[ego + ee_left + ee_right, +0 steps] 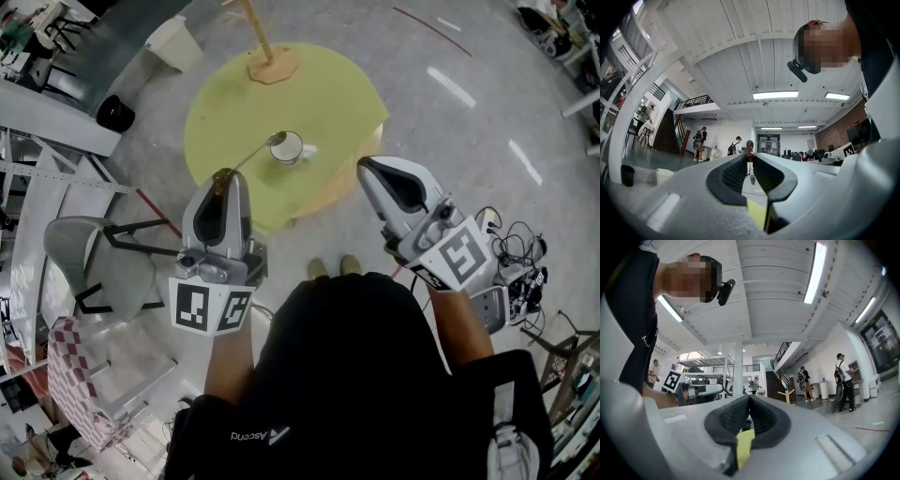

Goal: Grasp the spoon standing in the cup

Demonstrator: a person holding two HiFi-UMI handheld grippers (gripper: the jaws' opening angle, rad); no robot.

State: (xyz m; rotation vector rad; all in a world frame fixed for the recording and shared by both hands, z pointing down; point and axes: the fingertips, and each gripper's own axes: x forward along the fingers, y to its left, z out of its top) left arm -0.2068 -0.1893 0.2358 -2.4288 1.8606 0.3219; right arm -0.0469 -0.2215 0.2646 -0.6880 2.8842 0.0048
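Observation:
A white cup (289, 148) stands on the round yellow table (328, 98). A metal spoon (253, 155) with a brown handle end slants from the cup's left rim down to my left gripper (223, 178), which is shut on that handle end. In the left gripper view the brown tip of the spoon (749, 144) sticks out between the closed tips of the left gripper (749, 153), and the bowl shows through the gap below. Whether the bowl still rests in the cup I cannot tell. My right gripper (367, 167) is off the table's near right edge, and in the right gripper view this gripper (749, 398) is shut with nothing in it.
A wooden post on a flat base (272, 66) rises at the table's far side. A white bin (173, 42) and a black object (115, 114) sit on the floor at the far left. A grey chair (89, 253) is at my left, cables (511, 248) at my right.

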